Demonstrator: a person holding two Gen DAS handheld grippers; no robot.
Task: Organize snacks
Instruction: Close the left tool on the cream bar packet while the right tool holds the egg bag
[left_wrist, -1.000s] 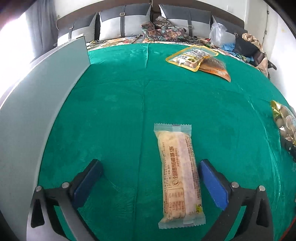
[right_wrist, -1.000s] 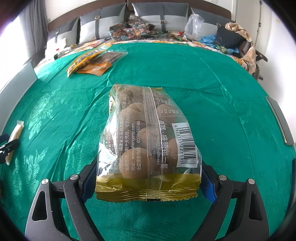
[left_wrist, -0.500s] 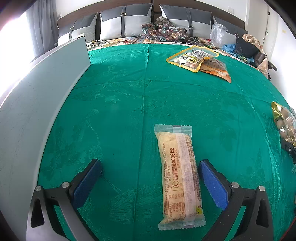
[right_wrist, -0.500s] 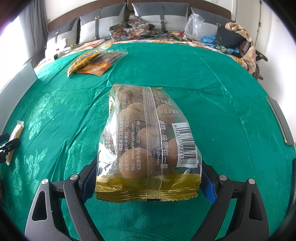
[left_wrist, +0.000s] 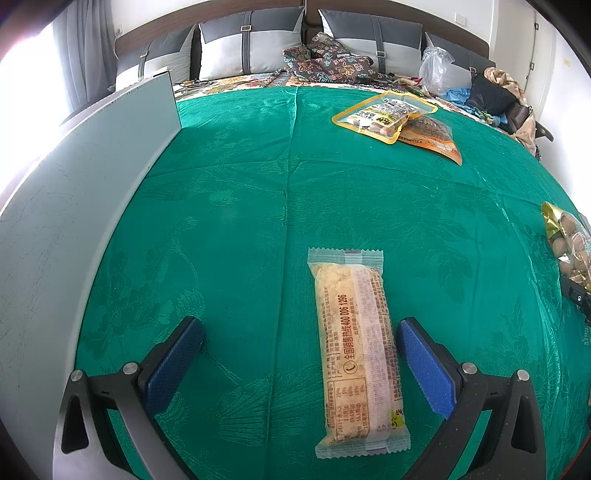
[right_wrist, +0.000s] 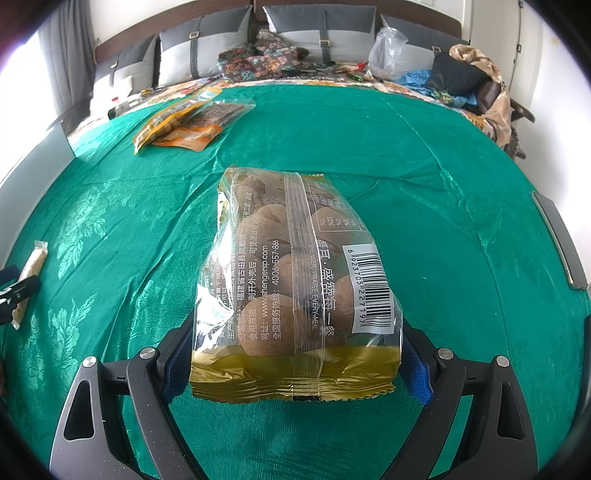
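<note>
Left gripper (left_wrist: 300, 349) sits low over the green cloth (left_wrist: 240, 192) w/ its blue pads spread wide; the long bar (left_wrist: 356, 350) lies flat on the cloth between them, lengthwise, much closer to the right pad, maybe just touching it, can't tell for sure. Nothing pinched on that side. Right gripper (right_wrist: 295, 350) has its pads on both sides of the bag (right_wrist: 295, 277), a clear pack w/ gold ends full of round brown balls, barcode side up; the pack fills the gap and the pads look pressed to its sides, so it's held. Bag's far end points toward the pillows (right_wrist: 207, 55). Can't tell if its underside rests on the cloth or hangs just above. Far back on the cloth, two more packs overlap: a yellow-rimmed pouch (left_wrist: 384, 114) on top of an orange pouch (left_wrist: 432, 138). Grey panel (left_wrist: 74, 221) stands along the cloth's left edge. From the right cam, the bar and left gripper show at far left.
</note>
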